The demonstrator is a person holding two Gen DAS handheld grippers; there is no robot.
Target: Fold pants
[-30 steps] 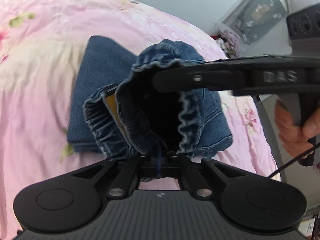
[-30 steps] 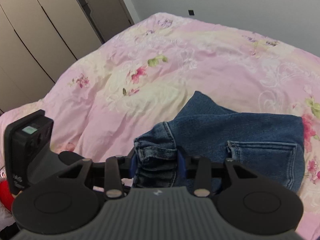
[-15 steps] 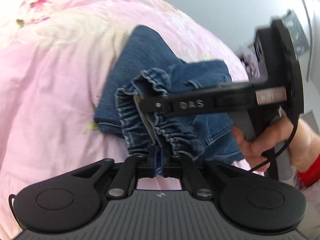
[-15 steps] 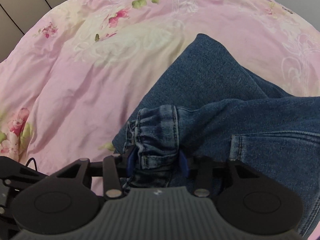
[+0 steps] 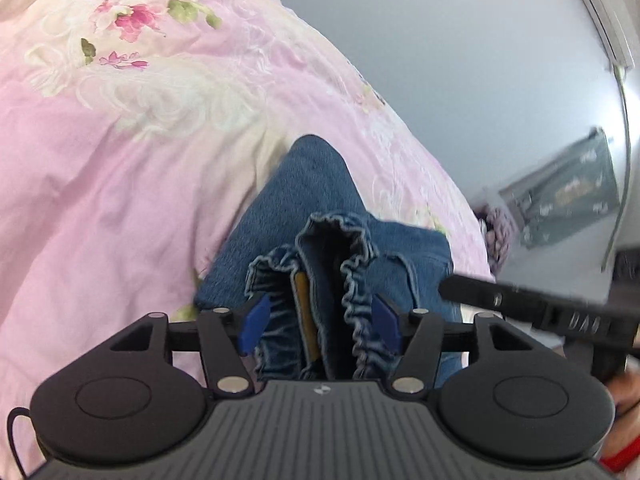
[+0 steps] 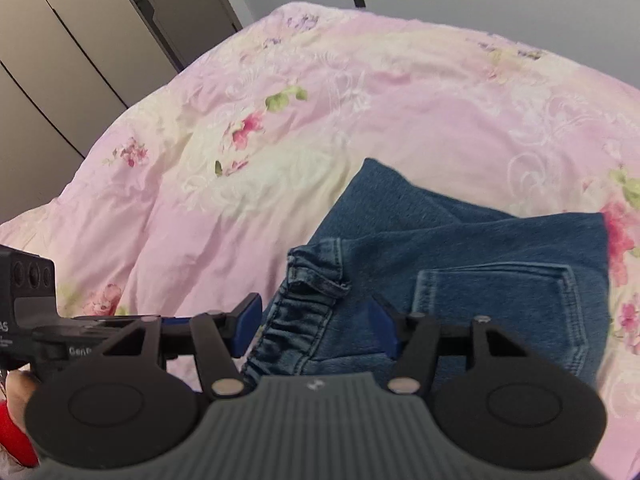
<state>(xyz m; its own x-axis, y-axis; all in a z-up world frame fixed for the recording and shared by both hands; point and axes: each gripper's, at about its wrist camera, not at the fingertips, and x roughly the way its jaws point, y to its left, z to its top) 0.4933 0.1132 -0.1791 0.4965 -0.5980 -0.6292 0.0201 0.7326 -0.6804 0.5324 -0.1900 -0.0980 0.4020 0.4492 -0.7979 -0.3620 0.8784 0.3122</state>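
A: What is the biggest thing here?
B: A bed (image 6: 192,216) under a pink flowered cover, and on it the pants (image 6: 460,240): dark blue denim, folded into a thick pad, a stitched back pocket (image 6: 496,308) facing up.
A: And the waist?
B: The gathered elastic waistband (image 5: 320,280) stands bunched at the near edge.
A: The jaws?
B: The left gripper (image 5: 320,320) is opening, its jaws off the cloth with the waistband between them. The right gripper (image 6: 316,328) straddles the waistband too, pads apart, not pressing.
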